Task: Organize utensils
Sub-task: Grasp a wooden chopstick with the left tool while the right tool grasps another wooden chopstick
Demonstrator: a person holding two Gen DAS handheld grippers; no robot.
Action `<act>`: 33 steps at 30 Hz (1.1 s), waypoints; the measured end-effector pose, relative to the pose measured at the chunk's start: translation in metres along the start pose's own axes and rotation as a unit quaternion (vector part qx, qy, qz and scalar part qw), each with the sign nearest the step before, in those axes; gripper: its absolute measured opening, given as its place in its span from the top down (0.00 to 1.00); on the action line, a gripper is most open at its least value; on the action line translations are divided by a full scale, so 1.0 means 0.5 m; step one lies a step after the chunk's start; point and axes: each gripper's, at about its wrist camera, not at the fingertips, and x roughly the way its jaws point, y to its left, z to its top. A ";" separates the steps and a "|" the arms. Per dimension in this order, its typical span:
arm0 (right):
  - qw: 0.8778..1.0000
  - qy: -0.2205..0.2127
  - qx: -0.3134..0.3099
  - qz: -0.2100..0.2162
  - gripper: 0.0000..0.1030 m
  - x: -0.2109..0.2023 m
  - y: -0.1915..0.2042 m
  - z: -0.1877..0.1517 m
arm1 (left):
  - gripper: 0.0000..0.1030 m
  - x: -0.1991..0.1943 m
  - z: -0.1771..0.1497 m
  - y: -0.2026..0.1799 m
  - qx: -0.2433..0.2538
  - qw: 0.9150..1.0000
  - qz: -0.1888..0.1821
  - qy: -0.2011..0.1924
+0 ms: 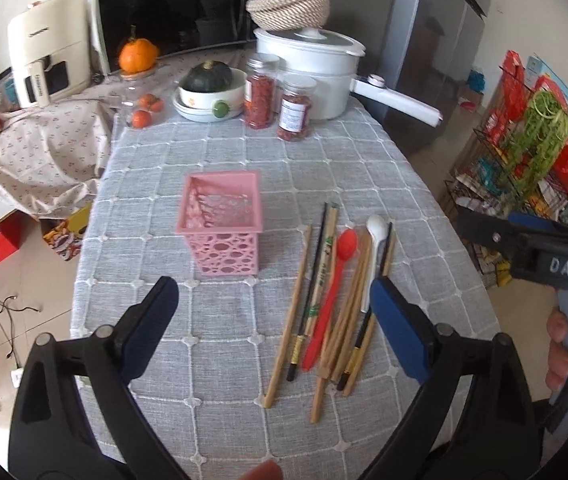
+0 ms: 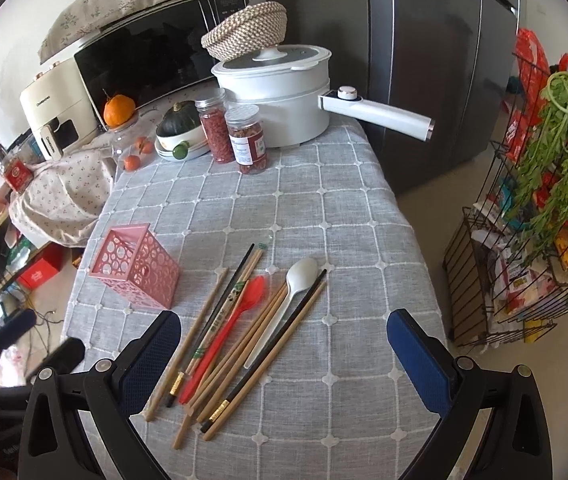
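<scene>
The table (image 2: 324,200) with its grey checked cloth has much bare room ahead of both grippers; its right edge drops off just beyond the right finger of the right gripper (image 2: 284,356). At the far end stands a white pot (image 2: 275,100) with its lid on, and two jars (image 2: 249,140) with red contents. The pink holder (image 1: 219,224) stands upright ahead of the left gripper (image 1: 275,328), nothing visible inside. The utensils lie flat between the wide-open fingers: chopsticks (image 2: 199,332), red spoon (image 2: 223,336), white spoon (image 2: 284,308), long axes pointing away, spoon bowls at the far end. Both grippers are open and hold nothing.
</scene>
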 end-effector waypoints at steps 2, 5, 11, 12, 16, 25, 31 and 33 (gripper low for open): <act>1.000 0.017 0.006 0.009 0.00 0.022 -0.020 0.013 | 0.22 0.022 0.009 -0.024 0.023 0.999 -0.022 0.028; 0.999 0.037 0.034 0.013 0.03 0.059 -0.064 0.015 | 0.45 0.065 0.029 -0.056 0.058 0.996 -0.034 0.066; 0.991 0.093 0.068 0.063 0.29 0.118 -0.120 0.013 | 0.78 0.189 0.071 -0.086 0.074 0.987 -0.021 0.143; 0.991 0.096 0.070 0.068 0.30 0.124 -0.124 0.013 | 0.81 0.209 0.072 -0.091 0.078 0.984 -0.017 0.156; 0.989 0.102 0.070 0.078 0.31 0.135 -0.131 0.012 | 0.90 0.273 0.079 -0.105 0.101 0.977 0.018 0.185; 0.988 0.101 0.078 0.086 0.31 0.138 -0.154 0.017 | 0.92 0.362 0.077 -0.104 0.103 0.965 0.070 0.233; 0.989 0.097 0.077 0.081 0.31 0.132 -0.160 0.015 | 0.92 0.371 0.067 -0.097 0.106 0.960 0.083 0.243; 0.989 0.099 0.078 0.081 0.31 0.135 -0.159 0.015 | 0.92 0.365 0.067 -0.092 0.101 0.961 0.080 0.244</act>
